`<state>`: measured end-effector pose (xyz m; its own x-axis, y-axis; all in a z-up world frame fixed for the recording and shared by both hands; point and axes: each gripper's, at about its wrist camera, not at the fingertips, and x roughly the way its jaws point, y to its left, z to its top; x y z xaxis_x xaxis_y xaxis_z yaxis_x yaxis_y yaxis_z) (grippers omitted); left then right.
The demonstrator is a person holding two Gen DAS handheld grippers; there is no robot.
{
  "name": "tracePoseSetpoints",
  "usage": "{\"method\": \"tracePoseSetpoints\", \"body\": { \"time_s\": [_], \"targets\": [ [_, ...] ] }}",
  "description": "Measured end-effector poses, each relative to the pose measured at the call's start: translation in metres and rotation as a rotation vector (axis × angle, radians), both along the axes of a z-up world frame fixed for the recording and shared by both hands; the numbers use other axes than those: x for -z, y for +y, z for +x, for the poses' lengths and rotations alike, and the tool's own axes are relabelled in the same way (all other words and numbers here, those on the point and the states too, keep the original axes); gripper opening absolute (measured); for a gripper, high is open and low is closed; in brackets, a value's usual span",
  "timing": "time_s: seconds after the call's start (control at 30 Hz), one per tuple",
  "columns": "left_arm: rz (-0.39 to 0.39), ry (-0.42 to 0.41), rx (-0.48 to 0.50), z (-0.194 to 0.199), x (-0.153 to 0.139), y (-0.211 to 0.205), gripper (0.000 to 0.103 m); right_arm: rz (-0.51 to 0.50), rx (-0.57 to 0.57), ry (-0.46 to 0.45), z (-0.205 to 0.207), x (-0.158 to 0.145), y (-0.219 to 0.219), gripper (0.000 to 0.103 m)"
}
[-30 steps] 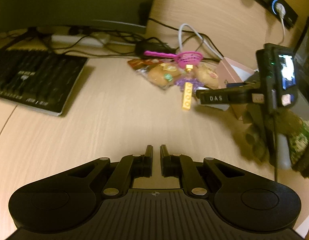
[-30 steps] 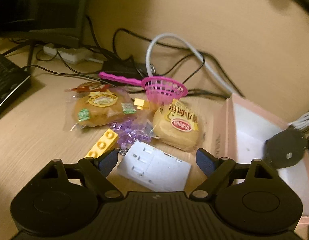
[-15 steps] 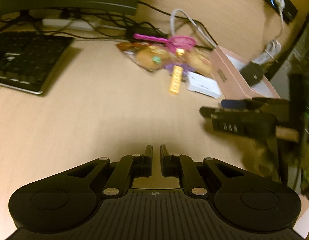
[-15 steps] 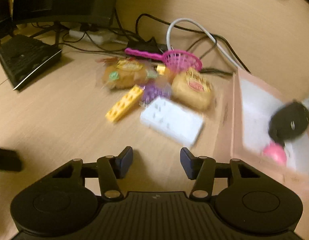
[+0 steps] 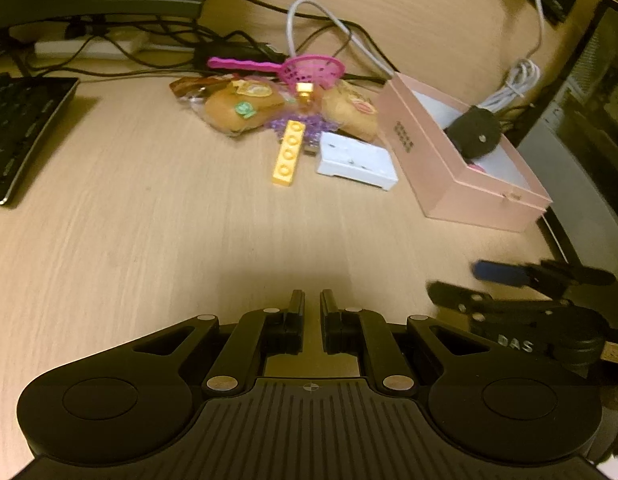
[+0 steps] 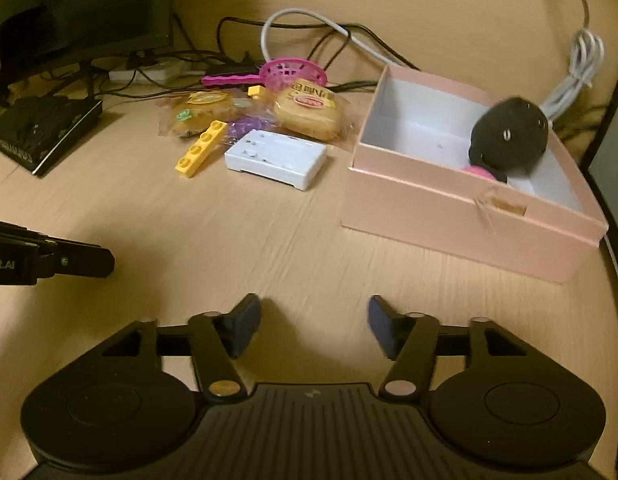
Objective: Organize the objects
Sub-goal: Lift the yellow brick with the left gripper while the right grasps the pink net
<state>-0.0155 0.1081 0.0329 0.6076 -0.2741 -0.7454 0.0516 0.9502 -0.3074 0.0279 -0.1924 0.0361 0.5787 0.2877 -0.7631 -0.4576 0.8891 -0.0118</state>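
Observation:
A pile lies at the back of the desk: a yellow brick [image 5: 288, 153] [image 6: 201, 143], a white plastic block [image 5: 355, 160] [image 6: 276, 158], two wrapped buns [image 5: 239, 109] [image 6: 309, 109], purple pieces [image 6: 245, 125] and a pink toy net [image 5: 313, 71] [image 6: 291, 71]. A pink box [image 5: 465, 184] [image 6: 461, 220] to the right holds a black round thing [image 6: 509, 136] and something pink. My left gripper [image 5: 312, 304] is shut and empty, low over the desk. My right gripper [image 6: 313, 322] is open and empty, well in front of the pile and box.
A black keyboard [image 5: 17, 128] [image 6: 45, 128] lies at the left. A monitor [image 6: 81, 8], a power strip [image 5: 89, 46] and tangled cables [image 5: 329, 28] run along the back wall. A dark case [image 5: 589, 120] stands at the right desk edge.
Both grippers have pulled back from the pile toward the front of the desk. The right gripper narrowed, then opened wide again. The white block stays on the desk.

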Motion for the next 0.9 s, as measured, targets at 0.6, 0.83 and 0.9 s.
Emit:
{"method": "tracePoseSetpoints", "body": {
  "time_s": [0.6,0.83,0.9],
  "targets": [
    [-0.001,-0.006,-0.066,-0.014,-0.008,0.041,0.010,0.048,0.036,-0.151,0.058,-0.018,0.079,0.084],
    [0.030,-0.022,-0.084,-0.022,-0.015,0.060,0.010,0.052,0.021,-0.175,0.081,-0.020,0.113,0.084],
    [0.040,-0.053,-0.064,-0.010,-0.020,0.054,0.010,0.052,0.041,-0.184,0.078,-0.026,0.107,0.084]
  ]
}}
